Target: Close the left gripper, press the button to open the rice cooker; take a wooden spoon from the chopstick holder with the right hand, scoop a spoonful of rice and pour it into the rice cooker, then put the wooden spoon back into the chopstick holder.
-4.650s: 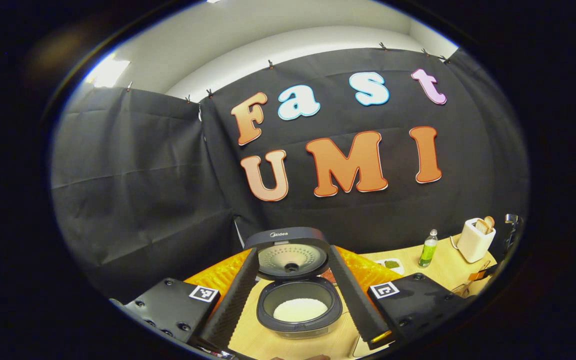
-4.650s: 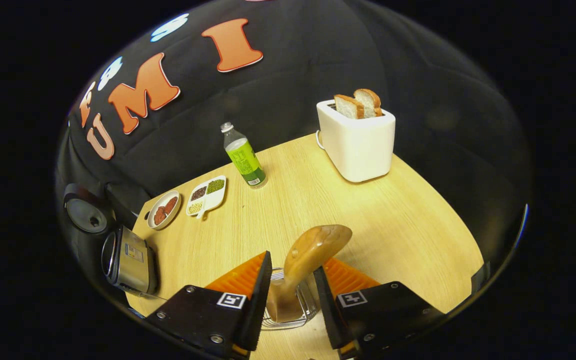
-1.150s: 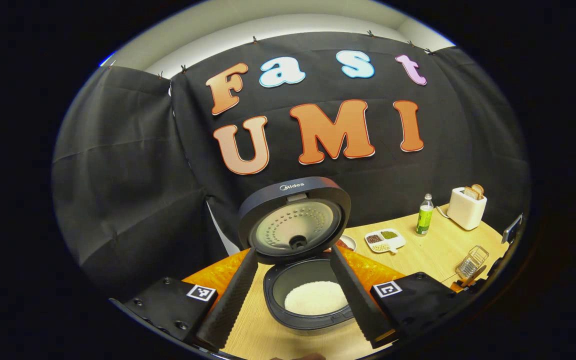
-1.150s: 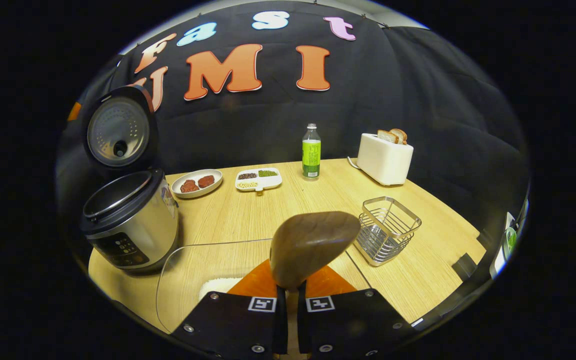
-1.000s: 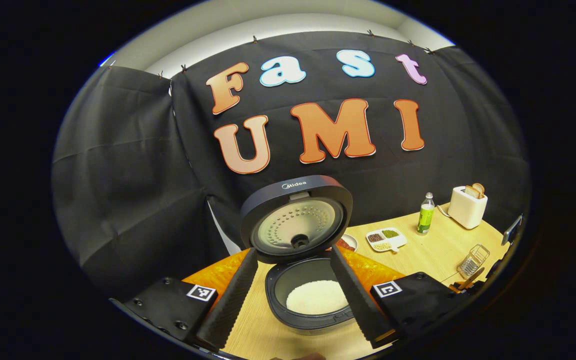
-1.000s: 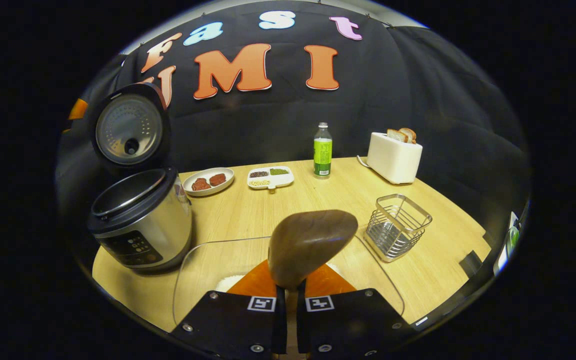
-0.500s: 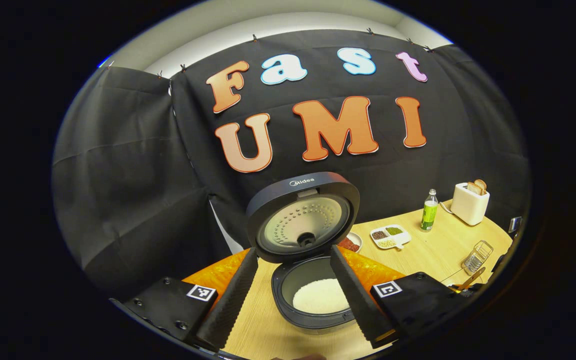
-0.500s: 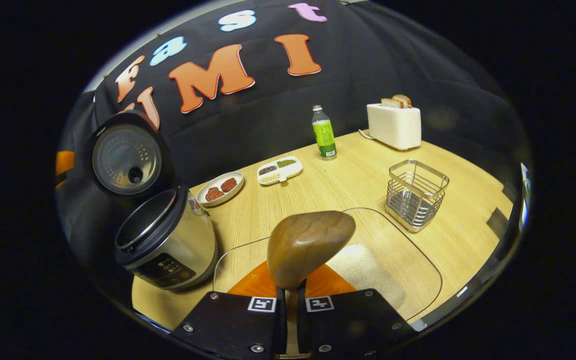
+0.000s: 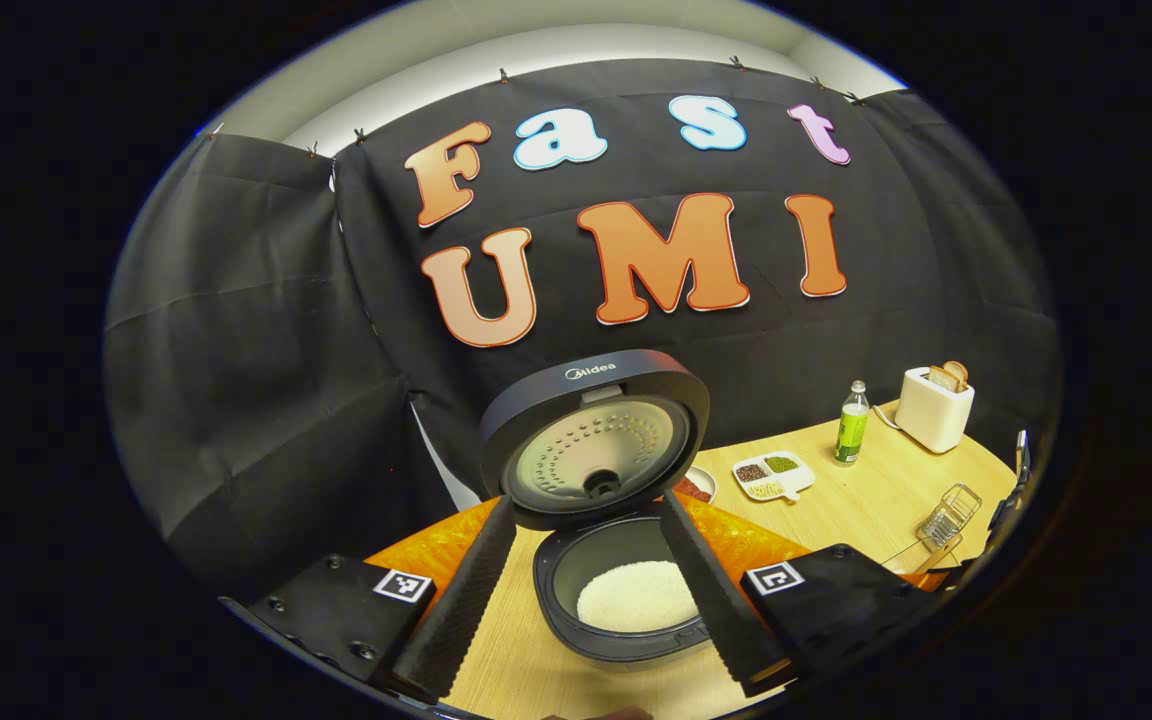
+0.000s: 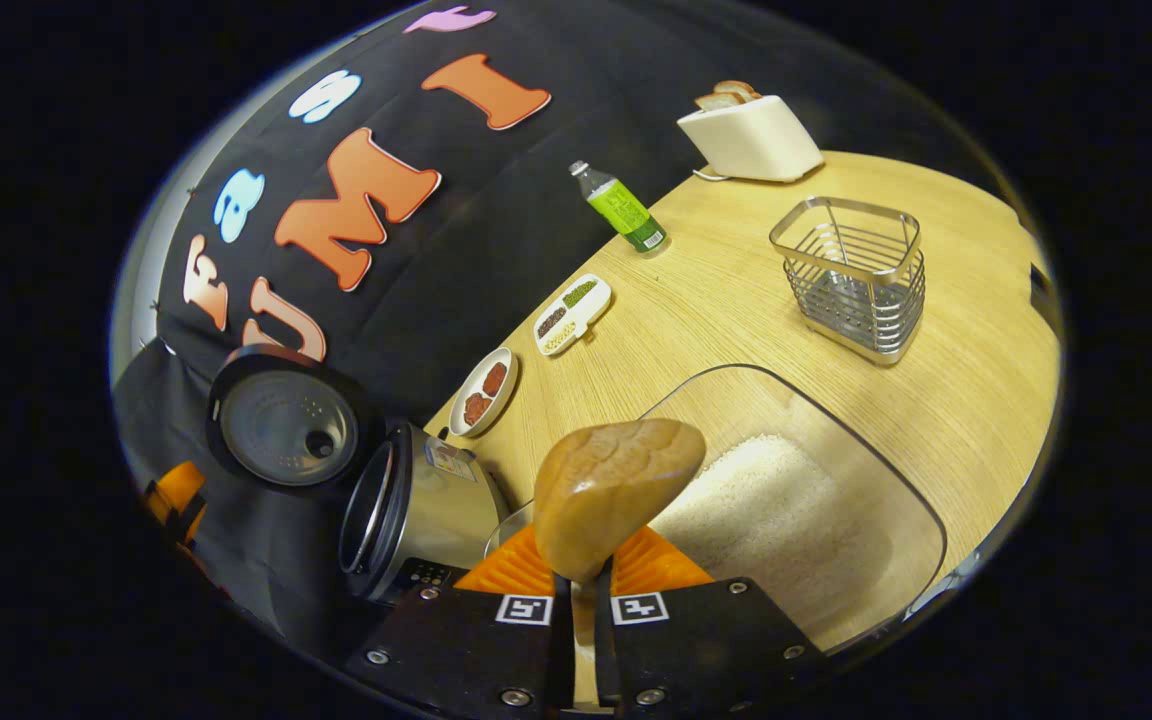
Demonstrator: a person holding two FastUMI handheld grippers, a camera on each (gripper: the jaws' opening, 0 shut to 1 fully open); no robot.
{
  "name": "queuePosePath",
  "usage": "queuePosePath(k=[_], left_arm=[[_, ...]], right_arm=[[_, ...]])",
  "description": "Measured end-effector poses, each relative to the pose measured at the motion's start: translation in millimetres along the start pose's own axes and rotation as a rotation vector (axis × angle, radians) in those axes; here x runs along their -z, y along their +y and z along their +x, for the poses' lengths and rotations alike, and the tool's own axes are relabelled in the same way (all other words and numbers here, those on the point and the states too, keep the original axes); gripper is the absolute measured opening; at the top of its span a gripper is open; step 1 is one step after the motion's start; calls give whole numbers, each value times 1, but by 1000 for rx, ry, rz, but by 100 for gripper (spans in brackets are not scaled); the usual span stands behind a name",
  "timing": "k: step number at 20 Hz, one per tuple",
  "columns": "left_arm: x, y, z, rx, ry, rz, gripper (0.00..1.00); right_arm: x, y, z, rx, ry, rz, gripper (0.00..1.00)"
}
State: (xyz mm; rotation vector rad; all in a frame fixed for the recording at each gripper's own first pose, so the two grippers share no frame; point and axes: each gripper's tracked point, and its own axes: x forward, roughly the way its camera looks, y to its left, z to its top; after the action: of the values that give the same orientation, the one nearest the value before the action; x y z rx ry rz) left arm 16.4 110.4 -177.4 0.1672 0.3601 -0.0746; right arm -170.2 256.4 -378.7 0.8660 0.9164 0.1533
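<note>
Right tongs [image 10: 581,575] clench smooth wooden spoon [image 10: 616,495] above grainy rice [image 10: 756,500]; left tongs [image 9: 586,590] gape, ribbed.

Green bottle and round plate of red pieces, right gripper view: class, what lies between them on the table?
The white divided dish of beans lies between the green bottle and the round plate.

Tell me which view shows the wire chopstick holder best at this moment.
The right gripper view: the chopstick holder stands large and whole on the table, beyond the clear rice tray, its wire walls and inside plain. In the left gripper view the holder is tiny at the far right edge, warped by the lens.
</note>
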Motion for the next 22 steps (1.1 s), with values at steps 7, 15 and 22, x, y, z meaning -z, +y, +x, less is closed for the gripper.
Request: queuePosePath(k=[7,15,22], left_arm=[[-9,-11,1,-23,-1,-41,98],[-19,-24,2,-76,-17,-91,98],[-23,-3,-10,-167,-58,-147,99]], right_arm=[[-29,-17,-8,-107,41,126,7],[-89,5,-30,-276,76,303,7],[-126,87,-22,-449,164,465,7]])
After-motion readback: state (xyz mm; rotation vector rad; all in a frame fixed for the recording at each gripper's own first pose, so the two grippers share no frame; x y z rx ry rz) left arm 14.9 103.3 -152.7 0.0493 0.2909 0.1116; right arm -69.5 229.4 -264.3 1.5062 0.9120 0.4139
